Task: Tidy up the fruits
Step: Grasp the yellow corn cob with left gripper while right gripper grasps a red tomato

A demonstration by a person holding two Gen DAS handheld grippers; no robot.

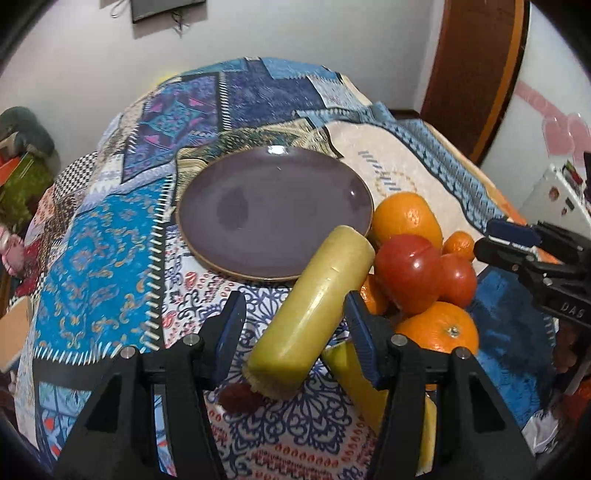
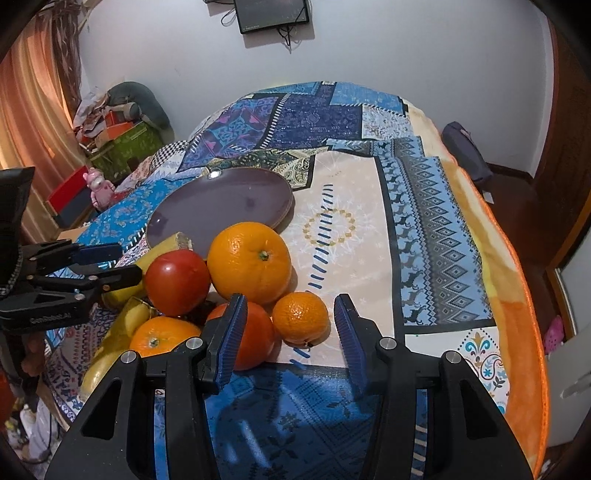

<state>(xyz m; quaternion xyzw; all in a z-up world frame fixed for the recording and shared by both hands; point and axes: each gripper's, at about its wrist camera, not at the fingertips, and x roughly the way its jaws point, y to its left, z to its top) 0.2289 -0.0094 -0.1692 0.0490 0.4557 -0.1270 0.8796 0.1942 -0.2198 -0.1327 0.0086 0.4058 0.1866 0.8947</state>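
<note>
From the left wrist view, a second yellow banana [image 1: 364, 373] at lower centre is mostly hidden behind the left gripper [image 1: 295, 317], and a dark red lump [image 1: 240, 397] under the fingers is too blurred to name. At the right edge the right gripper [image 1: 509, 240] is cut off, so its jaws cannot be read there. From the right wrist view, the left gripper [image 2: 110, 264] enters at the left edge, partly cropped.

The fruit sits in one heap at centre right of the left view and centre left of the right view, just beside the plate. A yellow-green banana [image 1: 317, 299] lies tilted, its far end over the rim of the purple plate [image 1: 273, 210]; it passes between the left gripper's blue pads, which stand half apart and do not visibly press on it. Next come a red tomato [image 2: 177, 282], a big orange [image 2: 249, 262], a lower orange [image 2: 162, 338], a second tomato [image 2: 255, 334] and a small mandarin [image 2: 301, 316], all touching.

The right gripper [image 2: 291, 338] has its jaws moderately apart; the mandarin lies ahead between them, while the left pad overlaps the second tomato. Neither pad clearly presses on fruit.

Everything rests on a patterned blue patchwork cloth [image 2: 424, 206]. A dark wall screen [image 2: 273, 14] is at upper centre, boxes and a pink toy [image 2: 99, 186] at the left.
</note>
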